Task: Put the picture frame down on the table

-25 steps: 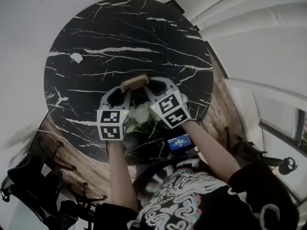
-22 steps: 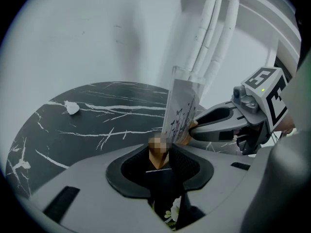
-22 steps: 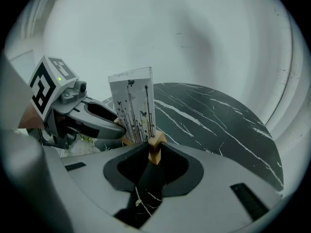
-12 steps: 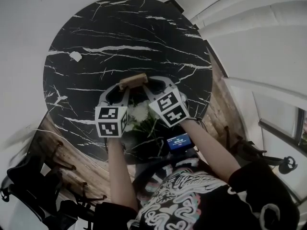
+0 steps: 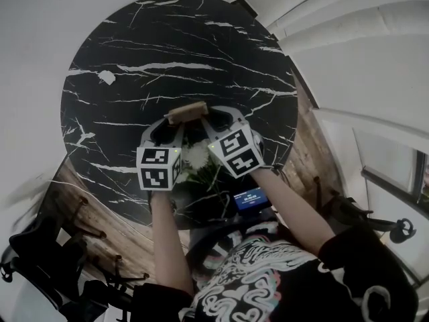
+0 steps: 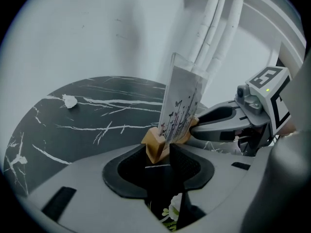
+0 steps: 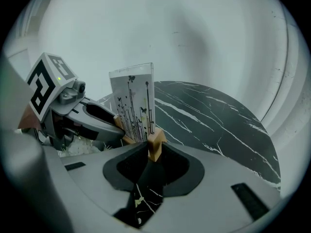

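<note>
The picture frame (image 5: 186, 113), a clear upright panel with a print of thin stems and butterflies set in a wooden base, stands over the near half of the round black marble counter (image 5: 134, 59). Whether its base touches the counter cannot be told. The fingers of the left gripper (image 6: 158, 152) have one end of the base between them and have just been easing apart a little. The fingers of the right gripper (image 7: 154, 152) clamp the other end. A white flower bunch (image 5: 196, 156) lies under the two grippers. A small white scrap (image 5: 106, 79) sits well apart at the counter's far left.
</note>
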`<state>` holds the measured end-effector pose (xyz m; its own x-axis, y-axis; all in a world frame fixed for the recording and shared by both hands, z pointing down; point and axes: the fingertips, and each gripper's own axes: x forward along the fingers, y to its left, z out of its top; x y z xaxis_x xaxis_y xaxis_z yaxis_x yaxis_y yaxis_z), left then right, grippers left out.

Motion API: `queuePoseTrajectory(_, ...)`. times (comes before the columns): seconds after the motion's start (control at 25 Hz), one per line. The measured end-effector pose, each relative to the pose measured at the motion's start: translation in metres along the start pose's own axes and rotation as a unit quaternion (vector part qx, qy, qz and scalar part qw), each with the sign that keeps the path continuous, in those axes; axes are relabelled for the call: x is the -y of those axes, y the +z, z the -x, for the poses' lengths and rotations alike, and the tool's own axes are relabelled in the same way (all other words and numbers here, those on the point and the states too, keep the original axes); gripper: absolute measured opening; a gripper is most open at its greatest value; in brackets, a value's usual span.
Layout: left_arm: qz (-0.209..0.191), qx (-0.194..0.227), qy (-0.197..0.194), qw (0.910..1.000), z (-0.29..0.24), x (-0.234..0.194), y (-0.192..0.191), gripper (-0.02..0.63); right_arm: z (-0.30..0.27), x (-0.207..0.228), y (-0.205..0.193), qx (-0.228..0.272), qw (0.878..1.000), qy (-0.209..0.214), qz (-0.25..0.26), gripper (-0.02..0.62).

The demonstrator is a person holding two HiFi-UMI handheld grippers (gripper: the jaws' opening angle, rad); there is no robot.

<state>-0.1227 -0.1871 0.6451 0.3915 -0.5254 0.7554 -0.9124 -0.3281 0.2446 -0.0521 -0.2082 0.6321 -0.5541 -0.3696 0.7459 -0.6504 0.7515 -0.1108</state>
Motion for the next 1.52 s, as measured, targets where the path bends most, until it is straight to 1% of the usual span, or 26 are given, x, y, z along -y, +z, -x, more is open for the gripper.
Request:
queuePoseTrajectory(0.28,-0.003,0.008,0.001,1.0,0.004,-0.001,0.003,0.162,0.004,0.002,-0.002,0.002,1.0,-0.005,-0.004,0.077)
queuePoseTrajectory(0.44,-0.007,0.007,-0.004,0.9999,0.006,0.0,0.003,0.179,0.01,0.002,0.003,0.014,1.0,-0.011,-0.002,0.077)
queuePoseTrajectory(0.6,-0.014,0.014,0.001,0.9998,0.012,0.001,0.007,0.181,0.016,0.001,0.007,0.023,1.0,-0.013,-0.005,0.077)
queuePoseTrajectory(0.84,-0.022,0.033,0.01,0.9992,0.025,0.001,0.017,0.181,0.029,0.004,0.016,0.044,0.999,-0.025,0.002,0.077)
queuePoseTrajectory(1.0,-0.015,0.055,0.011,0.9983,0.035,0.003,0.025,0.181,0.037,0.003,0.021,0.053,0.998,-0.033,-0.003,0.077)
queuePoseTrajectory(1.16,-0.021,0.071,0.027,0.9969,0.048,0.004,0.03,0.181,0.052,0.003,0.024,0.068,0.996,-0.049,-0.014,0.075)
queuePoseTrajectory(1.28,-0.016,0.082,0.037,0.9958,0.058,0.005,0.032,0.179,0.065,0.001,0.026,0.08,0.995,-0.052,-0.016,0.066)
queuePoseTrajectory(1.32,-0.016,0.087,0.042,0.9952,0.062,0.004,0.033,0.165,0.069,0.0,0.027,0.085,0.995,-0.054,-0.018,0.05)
queuePoseTrajectory(1.36,-0.017,0.091,0.05,0.9944,0.066,0.003,0.034,0.125,0.073,0.001,0.027,0.089,0.994,-0.057,-0.02,0.035)
queuePoseTrajectory(1.4,-0.021,0.095,0.058,0.9935,0.069,0.002,0.034,0.059,0.077,0.001,0.028,0.092,0.994,-0.06,-0.021,0.028)
queuePoseTrajectory(1.44,-0.025,0.098,0.065,0.9928,0.073,0.001,0.034,0.028,0.08,0.0,0.028,0.094,0.993,-0.063,-0.022,0.025)
queuePoseTrajectory(1.52,-0.031,0.099,0.07,0.9921,0.078,0.002,0.033,0.017,0.086,-0.002,0.028,0.097,0.993,-0.066,-0.021,0.021)
